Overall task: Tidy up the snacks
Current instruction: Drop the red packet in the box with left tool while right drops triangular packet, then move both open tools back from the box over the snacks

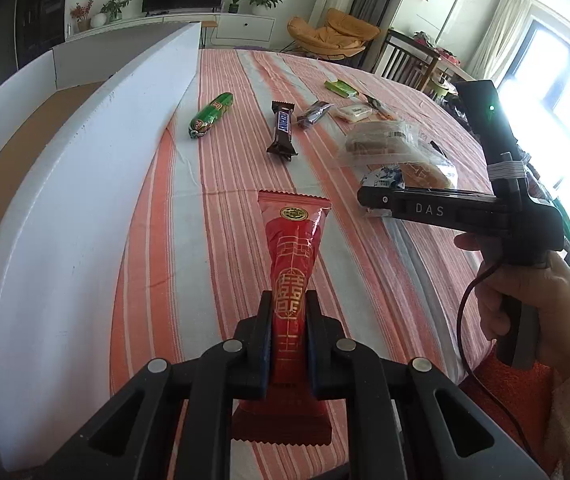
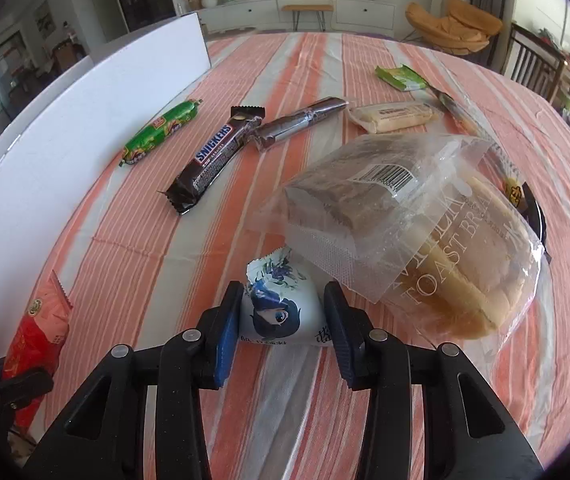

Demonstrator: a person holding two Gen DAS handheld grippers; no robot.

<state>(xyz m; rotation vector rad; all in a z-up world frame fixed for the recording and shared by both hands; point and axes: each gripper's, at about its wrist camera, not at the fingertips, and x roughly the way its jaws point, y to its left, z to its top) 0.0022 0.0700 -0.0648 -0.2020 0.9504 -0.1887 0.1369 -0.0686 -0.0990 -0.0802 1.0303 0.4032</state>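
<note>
Left gripper (image 1: pixel 289 300) clamps the red packet (image 1: pixel 293 264), lifted over the striped cloth (image 1: pixel 221 152) beside the white box (image 1: pixel 65 216) at its left edge. Right gripper (image 2: pixel 283 312) straddles the blue-white pouch (image 2: pixel 279 308) on the cloth, touching the bread bag (image 2: pixel 425 232); pad contact unclear.

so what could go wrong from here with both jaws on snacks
The small white pouch with a blue cartoon print lies tucked under the edge of the clear toast bread bag, so lifting it could drag the bag along. The left gripper pinches the long red foil packet near one end, so it may droop or slip.
</note>
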